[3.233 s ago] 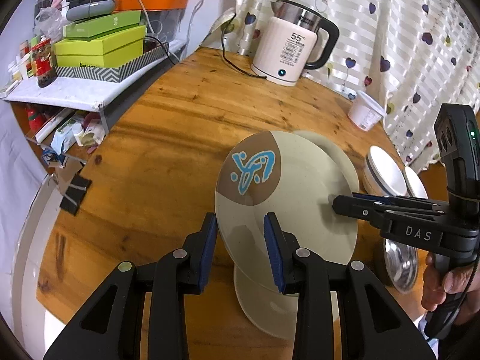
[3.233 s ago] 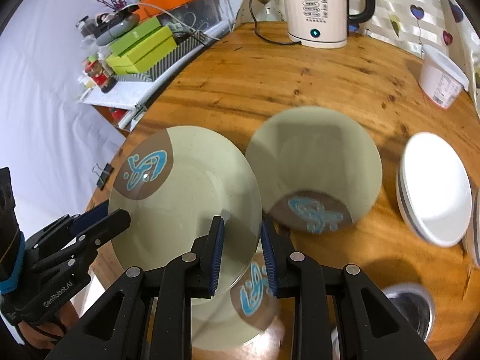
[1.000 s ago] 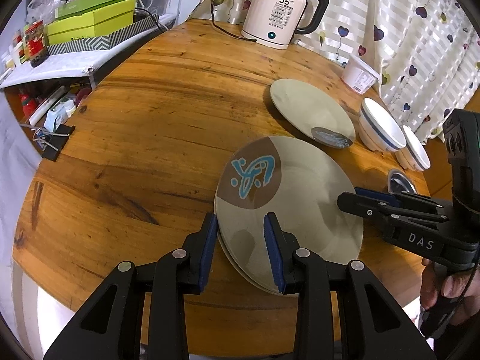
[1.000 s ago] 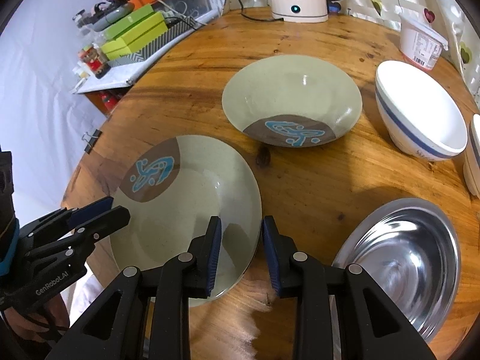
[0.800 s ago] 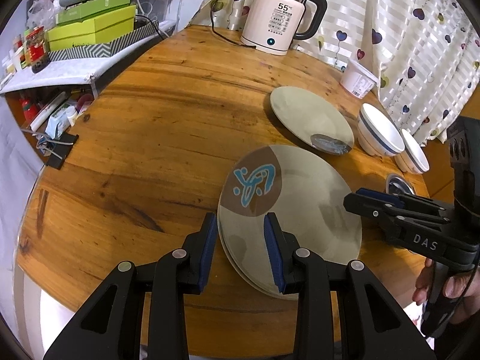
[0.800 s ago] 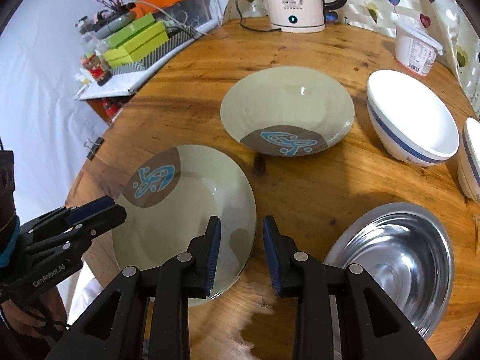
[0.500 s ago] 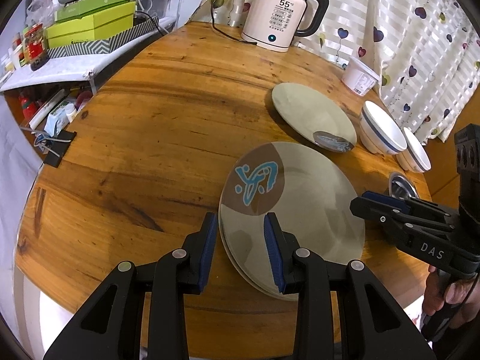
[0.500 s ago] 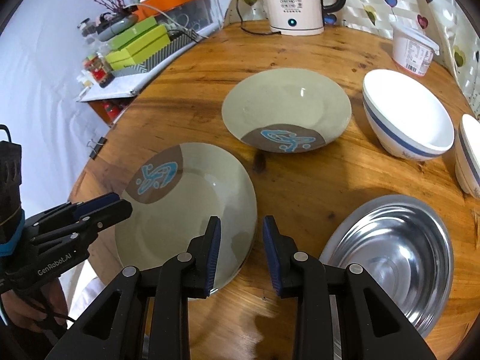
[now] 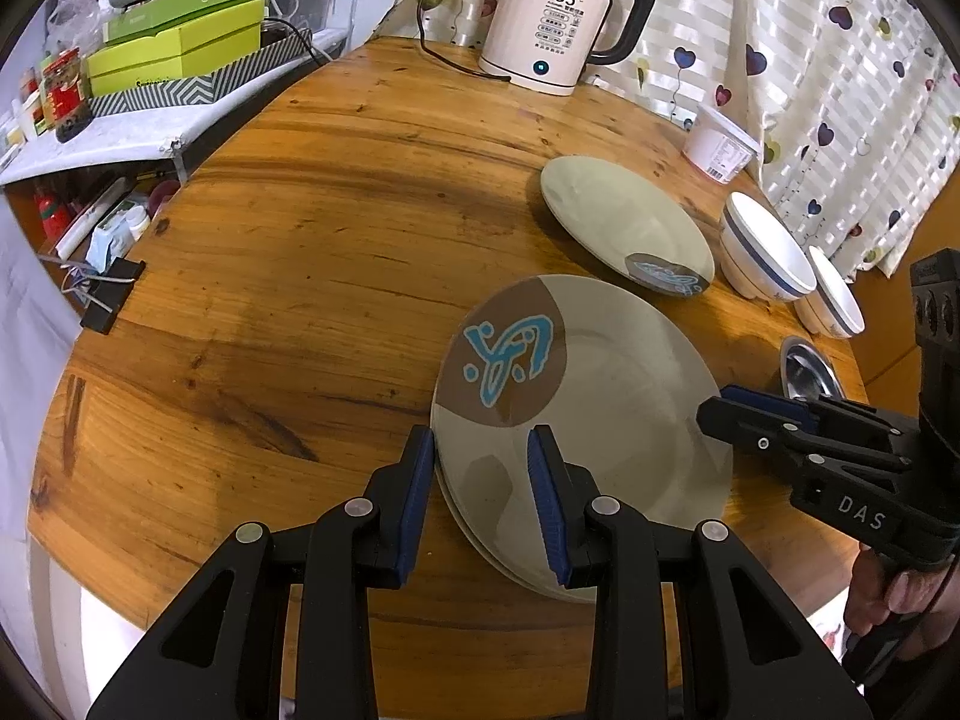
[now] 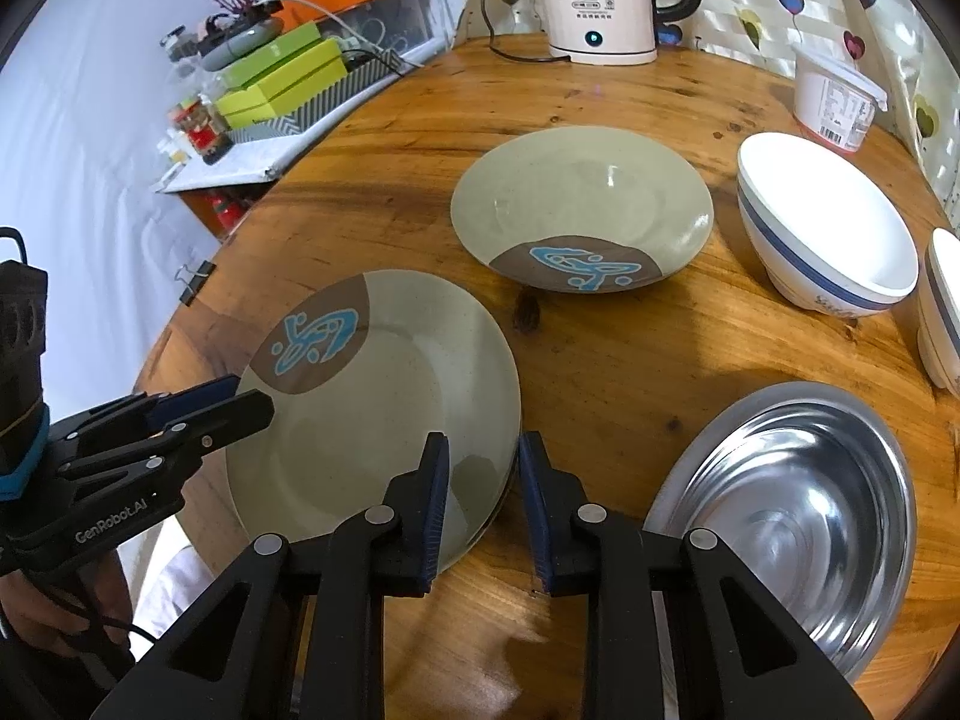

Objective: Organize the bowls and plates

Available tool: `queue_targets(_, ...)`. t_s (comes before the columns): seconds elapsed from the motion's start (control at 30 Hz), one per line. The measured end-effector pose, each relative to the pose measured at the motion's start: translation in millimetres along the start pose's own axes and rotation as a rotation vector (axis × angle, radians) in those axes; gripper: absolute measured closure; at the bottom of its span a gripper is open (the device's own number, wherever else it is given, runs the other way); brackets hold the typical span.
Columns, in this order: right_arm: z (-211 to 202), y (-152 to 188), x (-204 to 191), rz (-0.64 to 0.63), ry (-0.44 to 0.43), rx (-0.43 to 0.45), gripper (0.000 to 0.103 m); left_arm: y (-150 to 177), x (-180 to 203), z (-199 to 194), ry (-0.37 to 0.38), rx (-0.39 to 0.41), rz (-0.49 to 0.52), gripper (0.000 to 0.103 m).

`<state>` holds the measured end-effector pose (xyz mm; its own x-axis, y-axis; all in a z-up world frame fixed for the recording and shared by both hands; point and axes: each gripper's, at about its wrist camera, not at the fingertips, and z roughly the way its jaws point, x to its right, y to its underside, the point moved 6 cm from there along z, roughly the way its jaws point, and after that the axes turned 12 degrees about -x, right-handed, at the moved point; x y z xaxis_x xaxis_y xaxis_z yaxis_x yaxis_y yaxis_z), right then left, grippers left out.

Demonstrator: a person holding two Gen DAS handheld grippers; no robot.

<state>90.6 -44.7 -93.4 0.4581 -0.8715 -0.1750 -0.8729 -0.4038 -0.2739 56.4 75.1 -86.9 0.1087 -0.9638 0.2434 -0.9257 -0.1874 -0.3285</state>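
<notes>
your left gripper (image 9: 483,489) has its blue-padded jaws parted, straddling the near rim of the pale green round plate with the brown patch and blue squiggle (image 9: 606,420). neither pad seems to press the rim, though the fisheye makes that gap hard to judge. that plate sits on top of a second pale green plate (image 9: 510,564), whose edge peeks out beneath it on the near side, on the round wooden table (image 9: 300,276).

your right gripper (image 10: 483,501) is likewise released, jaws apart, one on each side of the same top plate's right rim (image 10: 384,414): left pad over the plate face, right pad outside the rim over bare wood. the plate lies flat, carried by neither tool.

beyond the stack, apart from it, lies a third pale green plate with the same brown-and-blue mark (image 10: 582,210). to its right stands a white bowl with a blue band (image 10: 828,228), and a second such bowl (image 10: 942,306) just beside that at the frame edge. a shiny steel bowl (image 10: 798,498) lies near your right gripper's right finger.

at the far table edge: white electric kettle reading 55 (image 9: 558,30), white lidded tub (image 10: 837,99).
</notes>
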Motion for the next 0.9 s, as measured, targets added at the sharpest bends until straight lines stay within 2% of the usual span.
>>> queue_targets(0.67, -56.0, 4.6, 13.4, 0.035, 0.029, 0.123, 0.078, -11.7, 13.5, -25.9, 0.019, 0.061, 0.04, 0.069)
queue_targets(0.83, -61.1, 5.4, 16.8, 0.036, 0.032, 0.138, 0.073, -14.7, 18.1, -29.5, 0.024, 0.071, 0.051, 0.069)
queue_targets(0.9, -62.4, 5.8, 18.7, 0.041, 0.034, 0.143, 0.067, -15.2, 19.1, -29.5, 0.024, 0.07, 0.052, 0.069)
